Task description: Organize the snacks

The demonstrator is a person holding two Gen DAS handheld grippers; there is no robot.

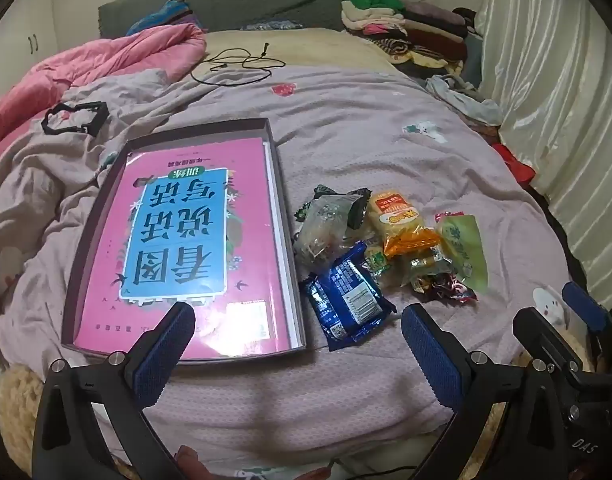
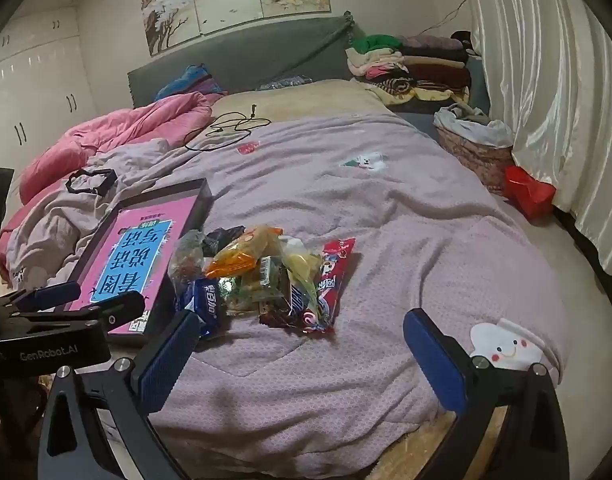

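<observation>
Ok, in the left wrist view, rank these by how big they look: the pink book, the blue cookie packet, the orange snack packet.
Largest to smallest, as they look:
1. pink book, by far
2. blue cookie packet
3. orange snack packet
The blue packet lies nearer the camera and the orange one is partly buried in the pile, so that last ranking is unsure.

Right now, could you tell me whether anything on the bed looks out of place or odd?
Yes: the wrapped snacks lie in a loose heap on the mauve blanket, beside the shallow grey box rather than in it. A pink book fills the box, leaving no snack inside.
</observation>
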